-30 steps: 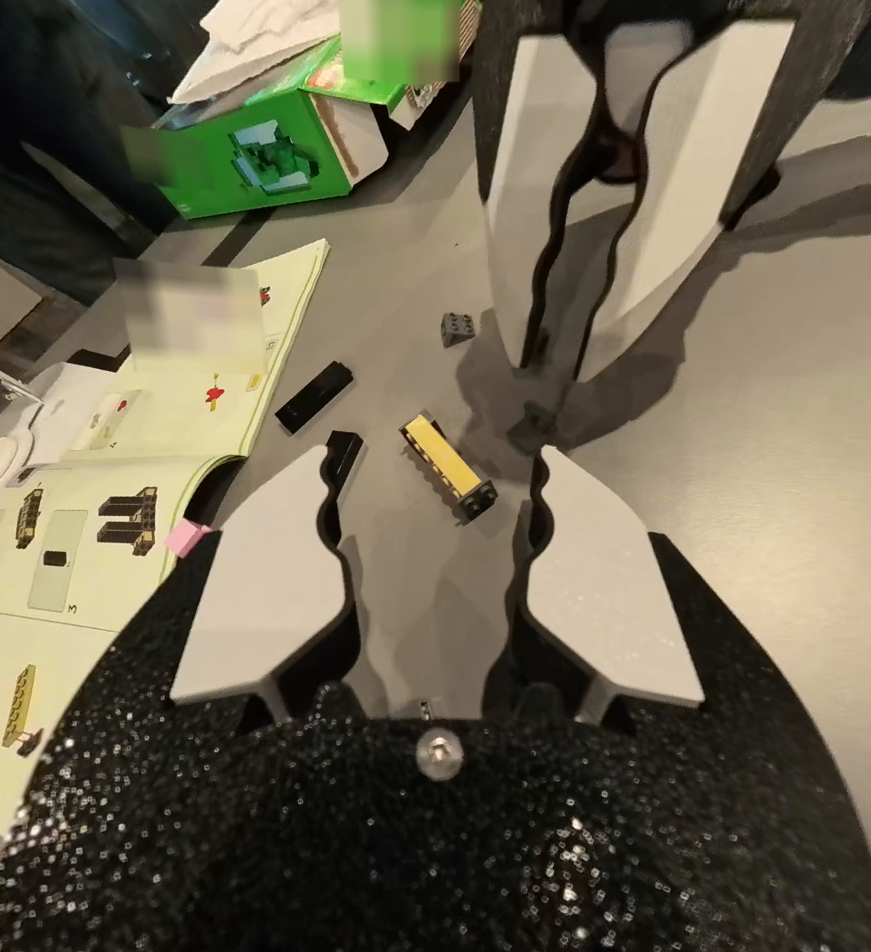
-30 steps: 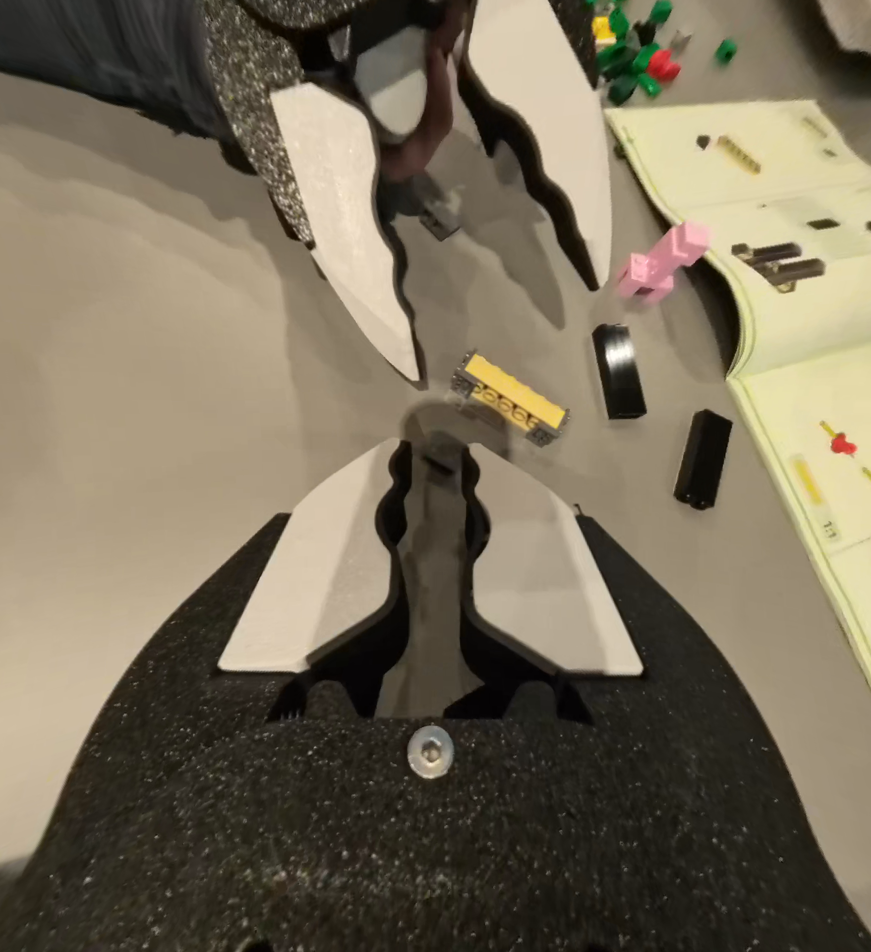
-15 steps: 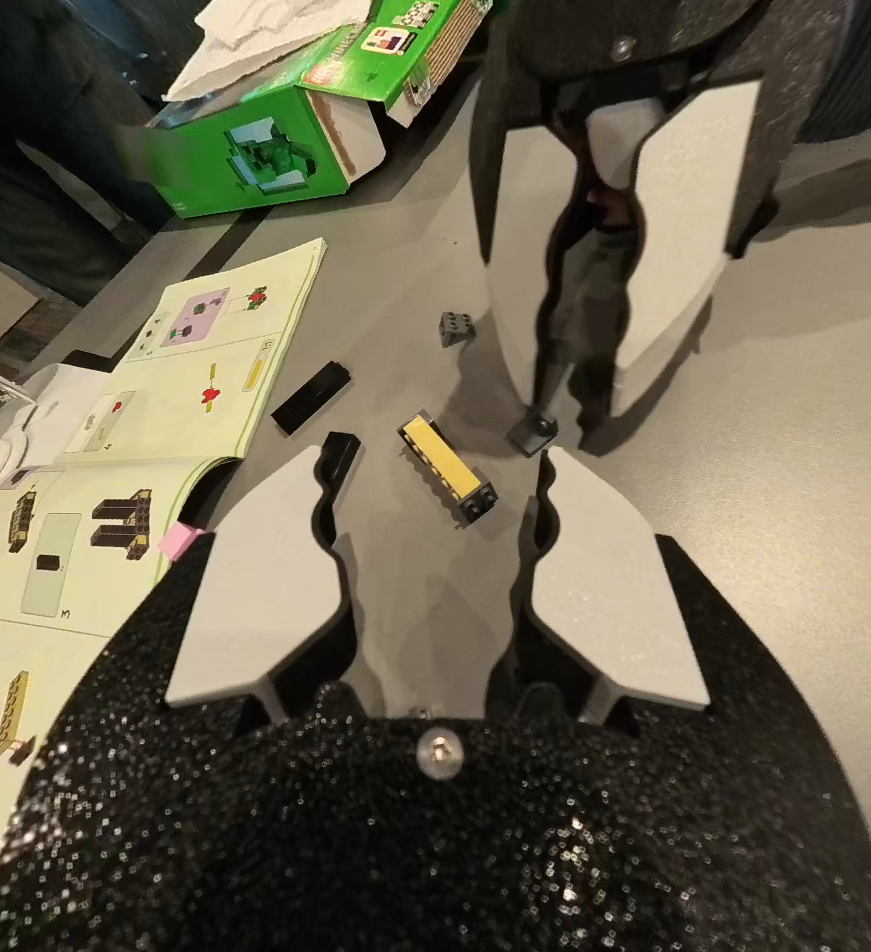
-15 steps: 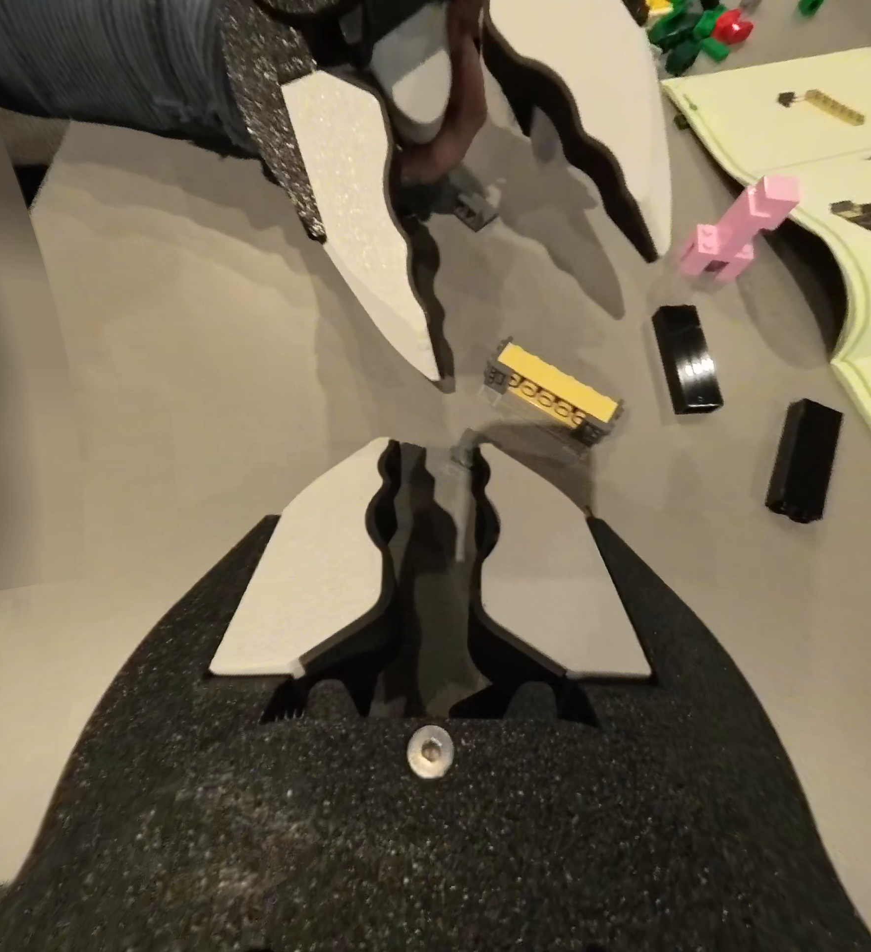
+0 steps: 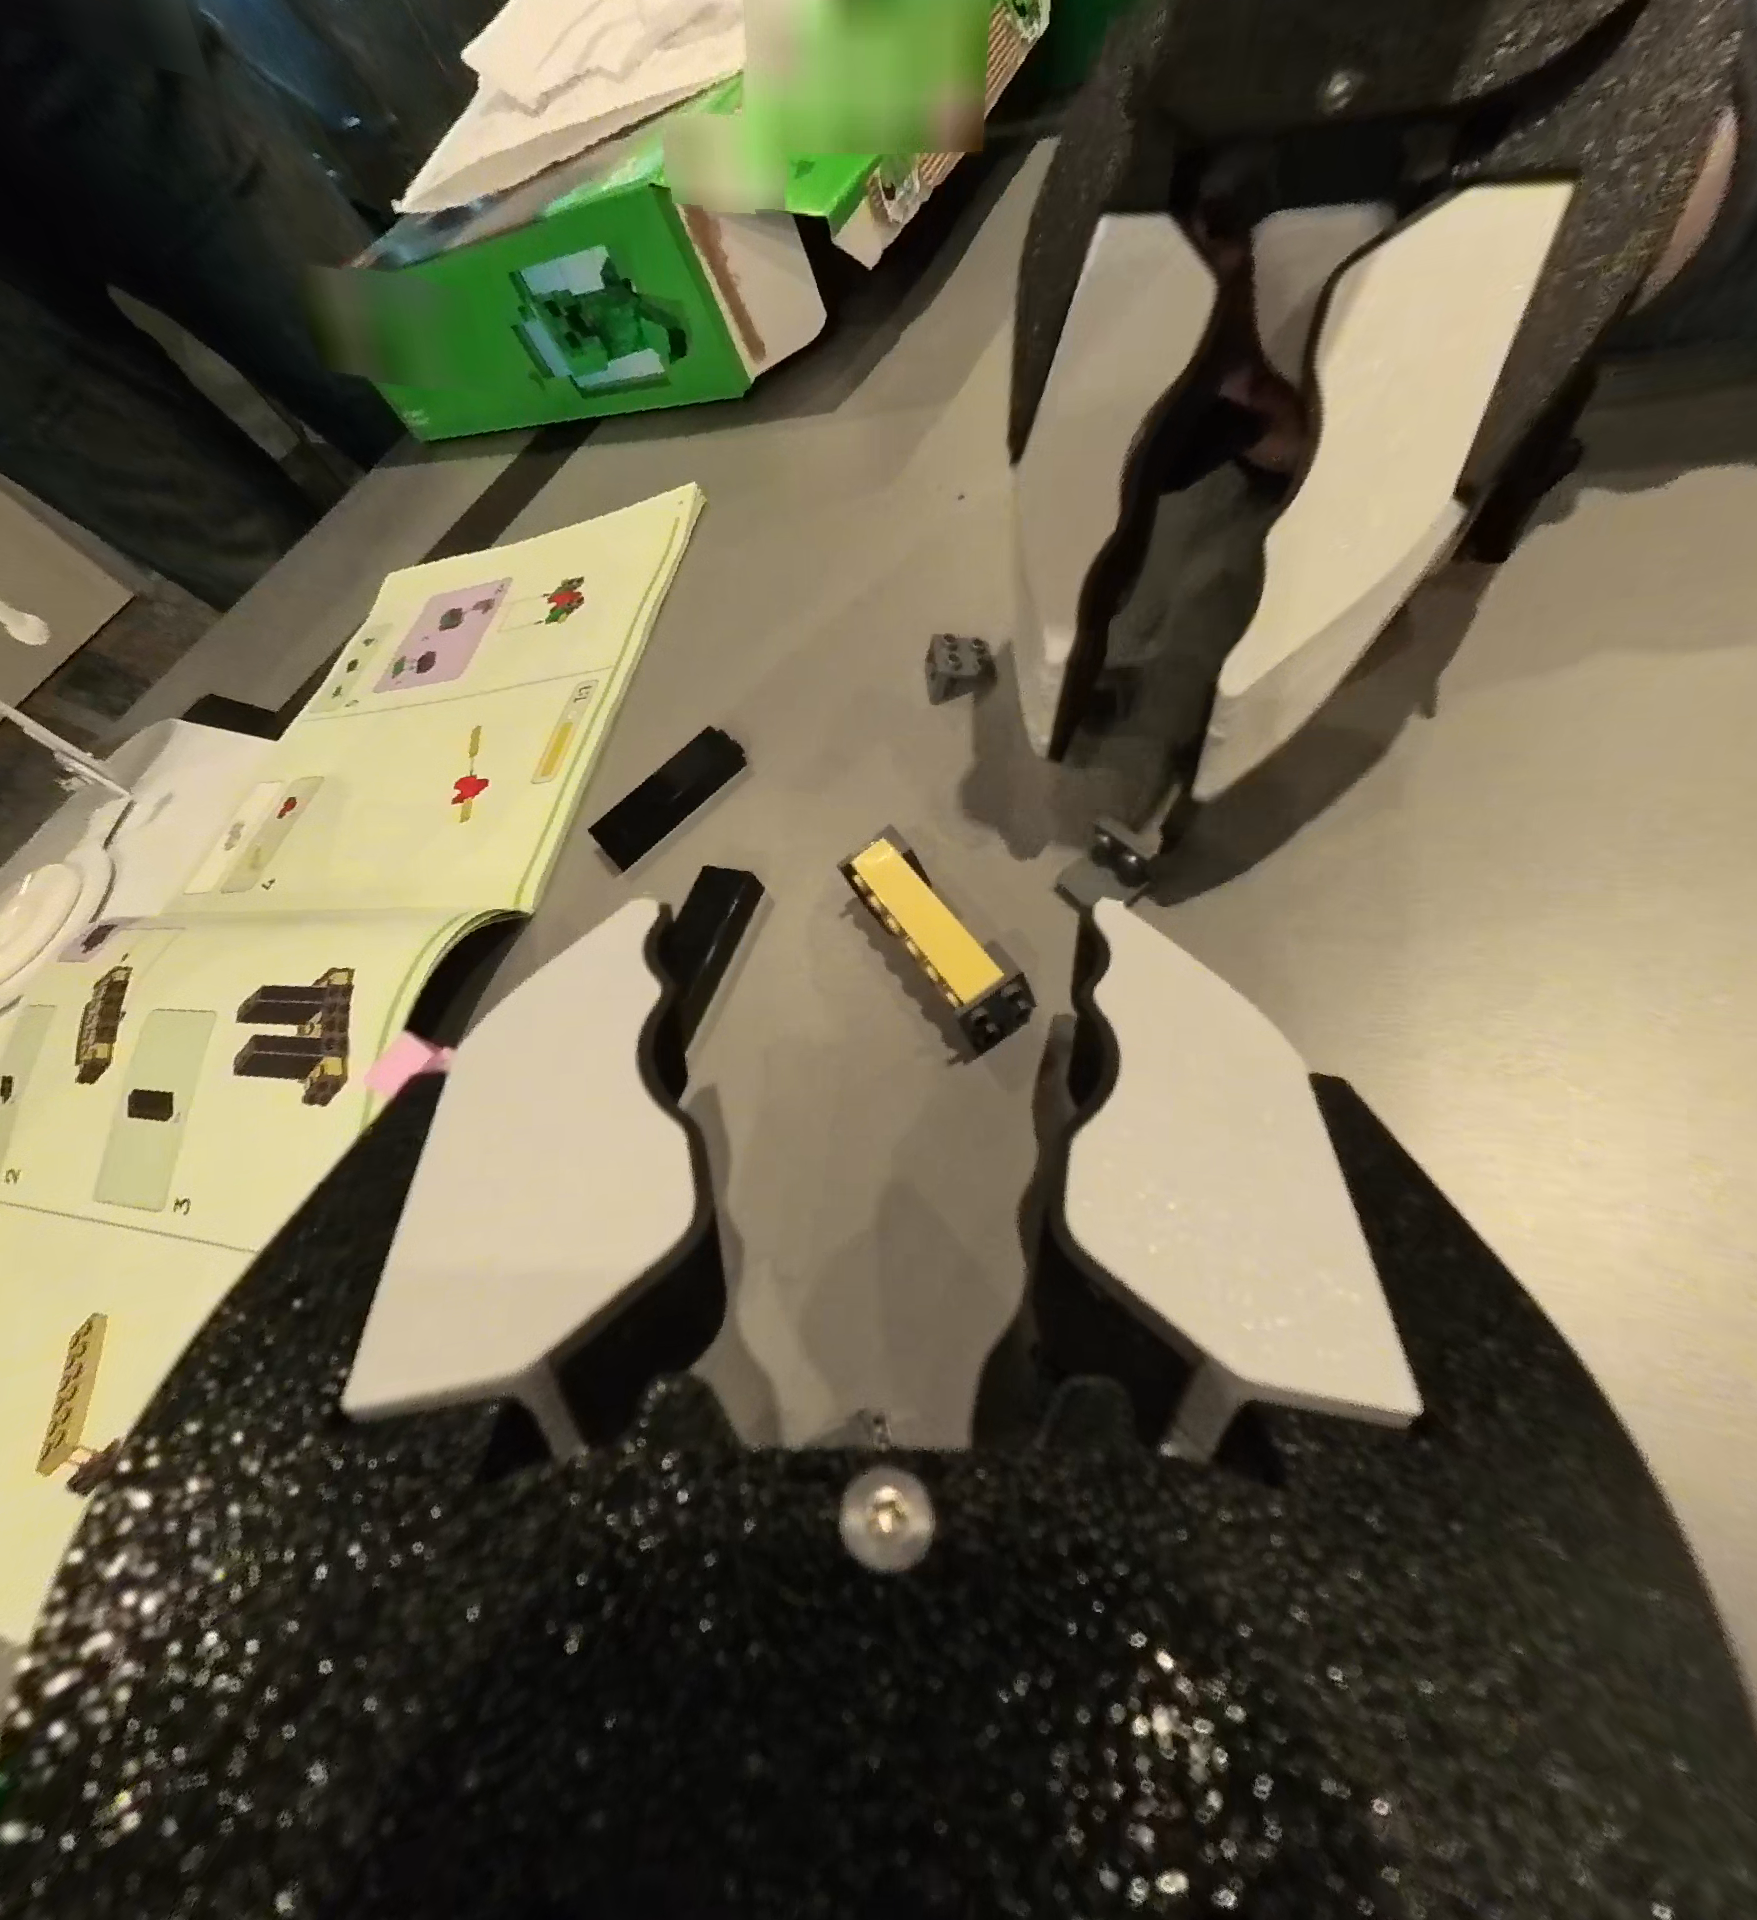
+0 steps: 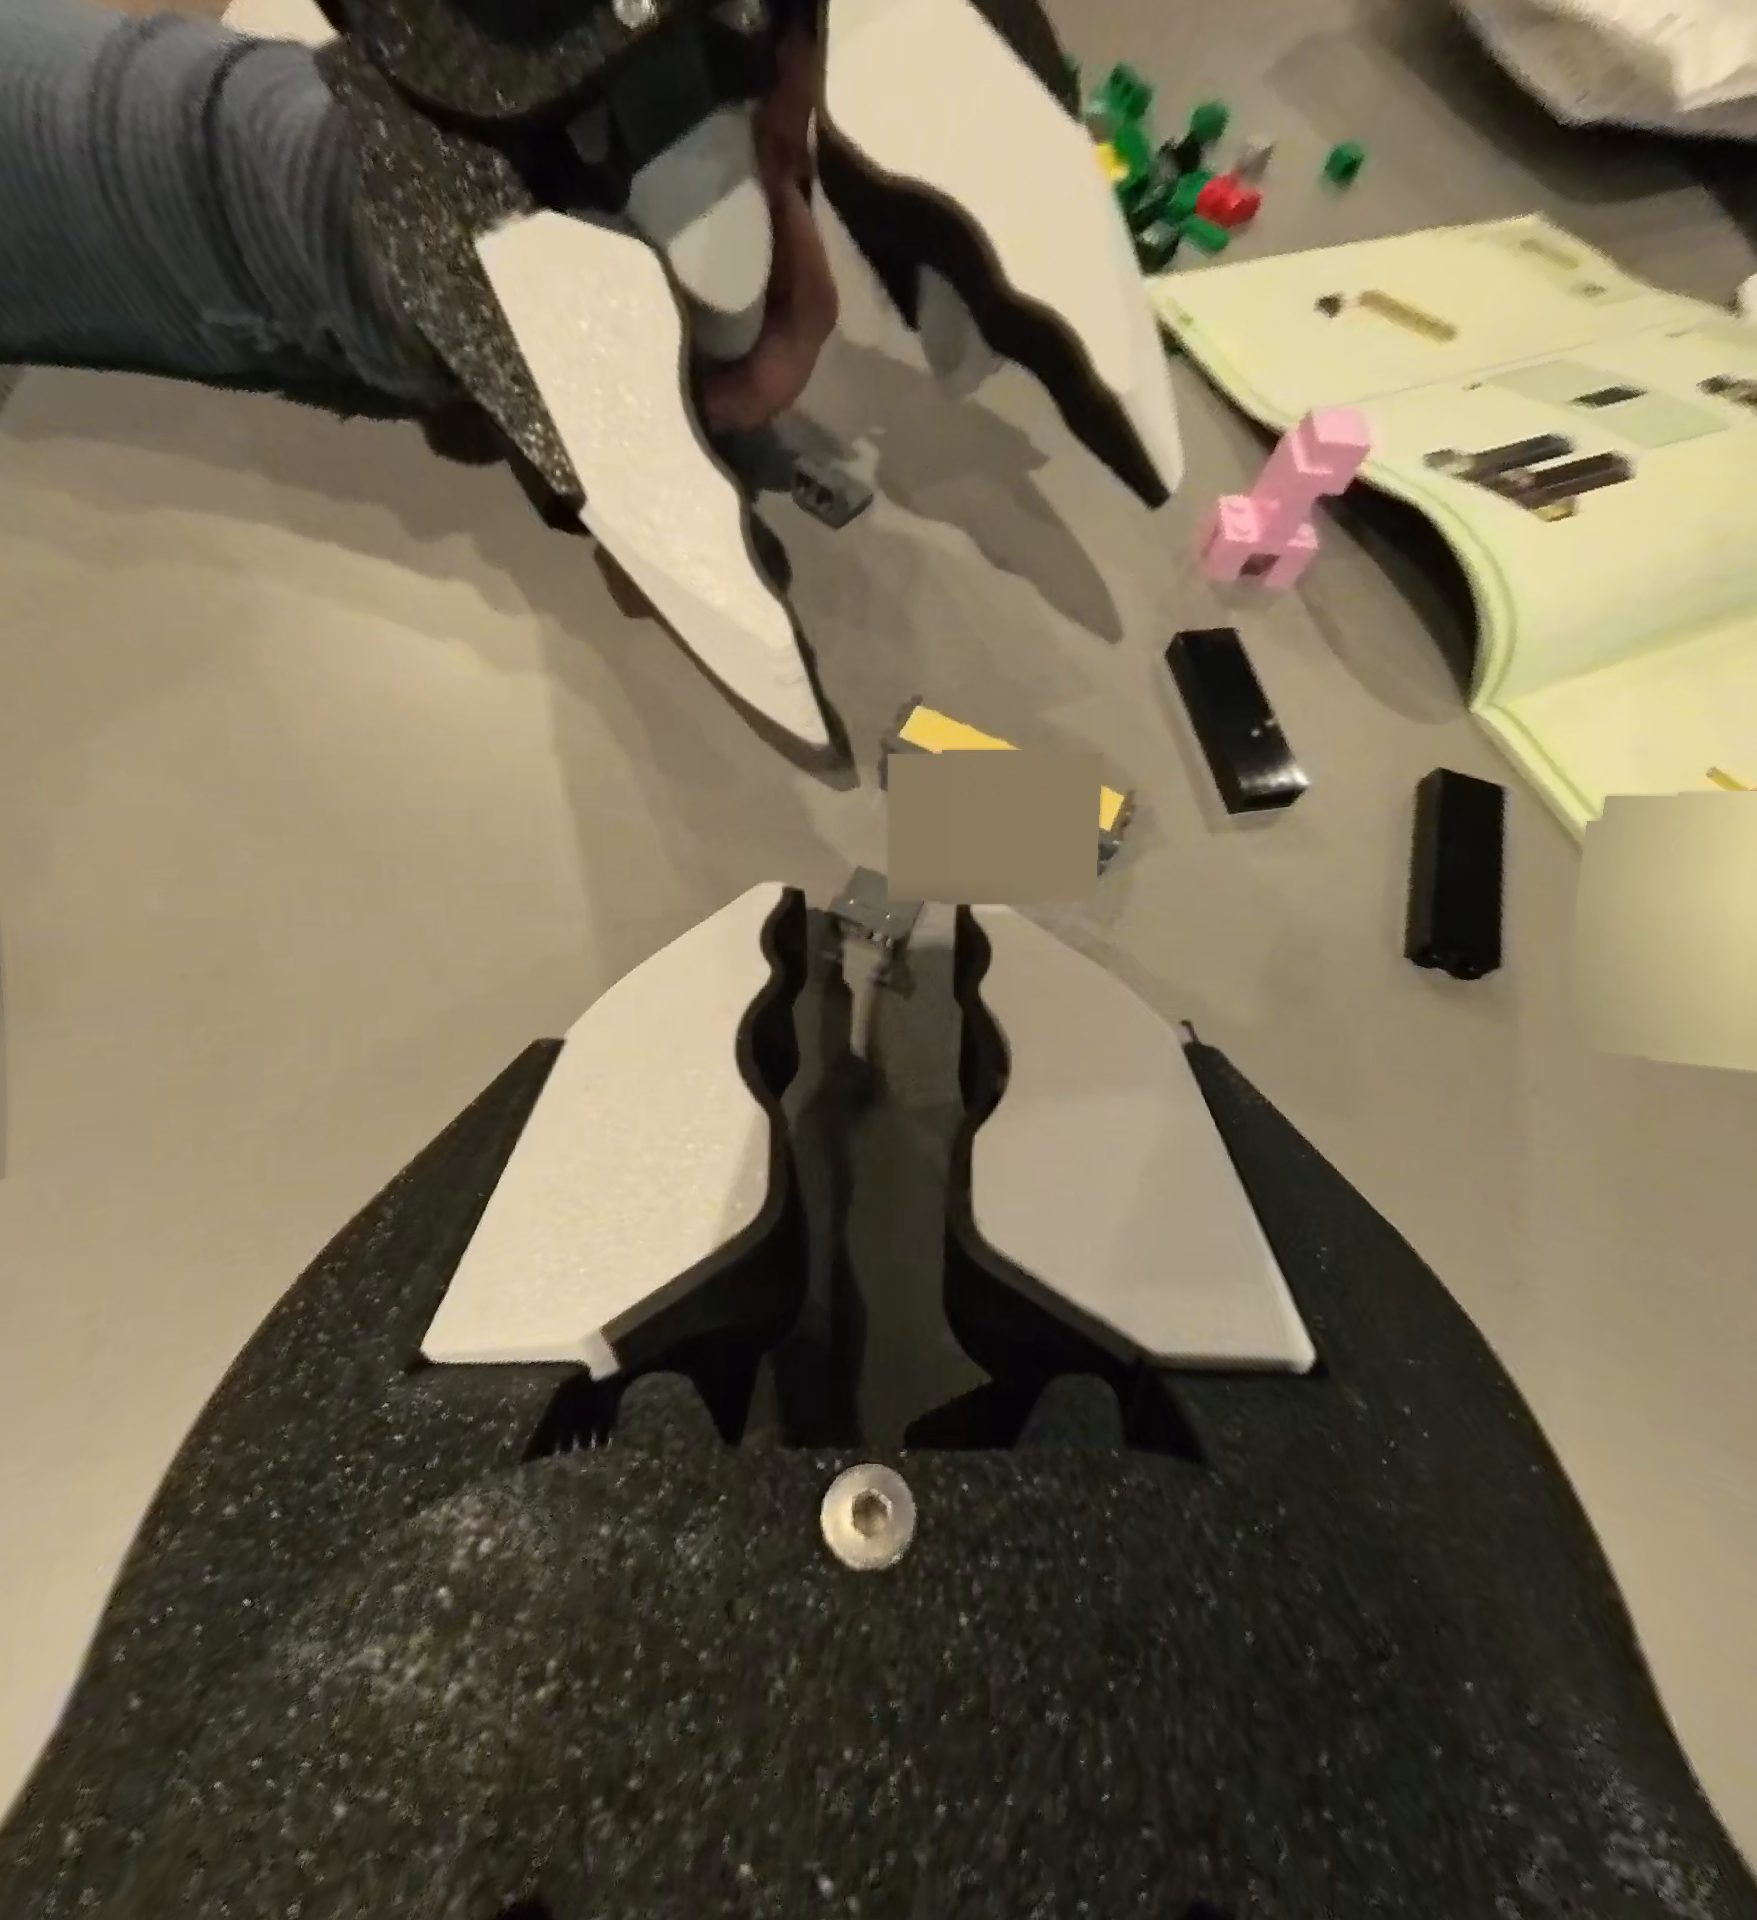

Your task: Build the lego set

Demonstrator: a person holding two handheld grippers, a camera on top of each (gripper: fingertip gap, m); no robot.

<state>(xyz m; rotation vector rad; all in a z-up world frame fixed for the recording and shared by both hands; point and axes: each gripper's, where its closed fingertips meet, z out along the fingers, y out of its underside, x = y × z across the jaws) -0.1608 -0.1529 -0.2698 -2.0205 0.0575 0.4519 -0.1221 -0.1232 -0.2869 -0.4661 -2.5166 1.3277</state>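
Observation:
A yellow-topped black brick assembly (image 5: 936, 951) lies on the grey table (image 5: 1476, 1039), just beyond my left gripper (image 5: 874, 914), which is open and empty. My right gripper (image 6: 874, 904) stands with its jaws narrow, pinching a small dark grey piece (image 6: 869, 914) at its tips. In the left wrist view the right gripper (image 5: 1123, 774) comes down from above, and the tilted piece (image 5: 1113, 862) touches the table right of the yellow assembly. Two black bricks (image 5: 666, 795) (image 5: 713, 940) lie left of the assembly. A blurred patch half hides the yellow assembly (image 6: 947, 727) in the right wrist view.
An open instruction booklet (image 5: 438, 779) lies left, and a green box (image 5: 562, 322) stands behind it. A grey stud brick (image 5: 957, 665) sits near the right gripper. A pink figure (image 6: 1279, 499), a green and red brick pile (image 6: 1175, 177) and another dark piece (image 6: 832, 494) show on the table.
My right gripper has stayed at the small grey piece and tipped it up on the table. My left gripper has stayed open and has hardly moved.

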